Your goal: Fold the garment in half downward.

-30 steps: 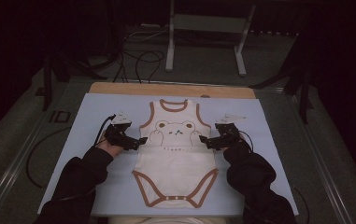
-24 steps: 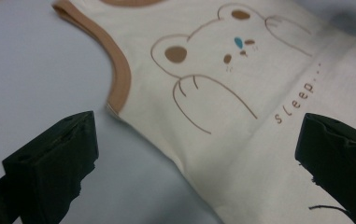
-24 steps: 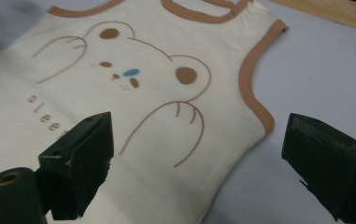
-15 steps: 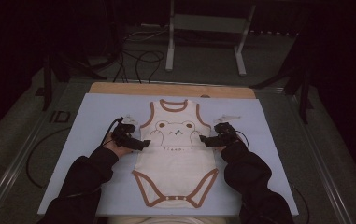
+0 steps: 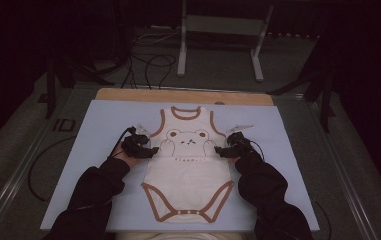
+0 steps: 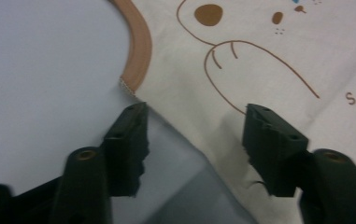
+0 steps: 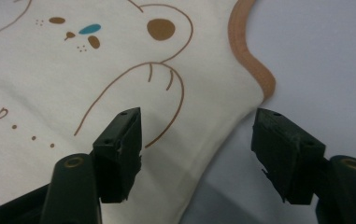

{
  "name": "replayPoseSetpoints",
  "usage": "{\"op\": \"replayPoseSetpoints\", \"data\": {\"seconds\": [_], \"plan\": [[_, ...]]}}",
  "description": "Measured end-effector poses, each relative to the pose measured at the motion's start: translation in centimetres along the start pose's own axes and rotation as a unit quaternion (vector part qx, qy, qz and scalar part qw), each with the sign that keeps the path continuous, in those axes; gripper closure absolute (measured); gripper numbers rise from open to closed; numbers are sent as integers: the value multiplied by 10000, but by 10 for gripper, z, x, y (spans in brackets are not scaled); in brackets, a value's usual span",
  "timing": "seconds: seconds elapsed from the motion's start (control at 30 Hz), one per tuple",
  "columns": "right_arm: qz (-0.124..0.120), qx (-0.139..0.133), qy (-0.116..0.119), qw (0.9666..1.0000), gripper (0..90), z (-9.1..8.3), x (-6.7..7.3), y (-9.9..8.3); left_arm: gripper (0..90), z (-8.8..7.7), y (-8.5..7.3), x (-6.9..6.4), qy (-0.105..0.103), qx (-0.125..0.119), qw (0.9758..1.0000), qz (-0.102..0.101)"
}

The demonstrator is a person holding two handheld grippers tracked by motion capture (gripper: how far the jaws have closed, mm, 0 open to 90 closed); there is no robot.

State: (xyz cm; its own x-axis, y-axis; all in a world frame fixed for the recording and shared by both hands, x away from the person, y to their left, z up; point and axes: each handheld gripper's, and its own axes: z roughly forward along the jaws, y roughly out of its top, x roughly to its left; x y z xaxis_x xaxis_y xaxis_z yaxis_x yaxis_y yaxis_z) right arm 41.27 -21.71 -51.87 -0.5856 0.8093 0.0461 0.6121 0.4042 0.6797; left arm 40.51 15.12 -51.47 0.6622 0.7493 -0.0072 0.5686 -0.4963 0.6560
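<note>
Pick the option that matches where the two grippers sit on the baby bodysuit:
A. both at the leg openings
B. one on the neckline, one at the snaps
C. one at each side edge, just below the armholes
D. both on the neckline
C: the left gripper and the right gripper each straddle a side edge of the bodysuit below its brown-trimmed armholes, jaws apart and just closing over the fabric edge.

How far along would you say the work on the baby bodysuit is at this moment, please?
Done: the bodysuit lies flat, face up on the blue mat. In hand: the left claw and right claw each straddle a side edge below an armhole; their jaws have just been closing, not yet pinching. Left: gripping and any folding.
</note>
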Motion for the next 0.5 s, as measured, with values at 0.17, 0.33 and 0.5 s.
{"op": "replayPoseSetpoints", "data": {"seconds": [0.17,0.33,0.5], "plan": [[-1,42,-122,9999,412,2,0,-1,483,3,-1,1,-56,67,9999,-71],[-150,82,-88,9998,507,1,2,-1,560,4,2,-4,-130,103,9999,-38],[-270,158,4,9995,645,1,6,2,680,6,6,-7,-250,159,9995,-62]]}}
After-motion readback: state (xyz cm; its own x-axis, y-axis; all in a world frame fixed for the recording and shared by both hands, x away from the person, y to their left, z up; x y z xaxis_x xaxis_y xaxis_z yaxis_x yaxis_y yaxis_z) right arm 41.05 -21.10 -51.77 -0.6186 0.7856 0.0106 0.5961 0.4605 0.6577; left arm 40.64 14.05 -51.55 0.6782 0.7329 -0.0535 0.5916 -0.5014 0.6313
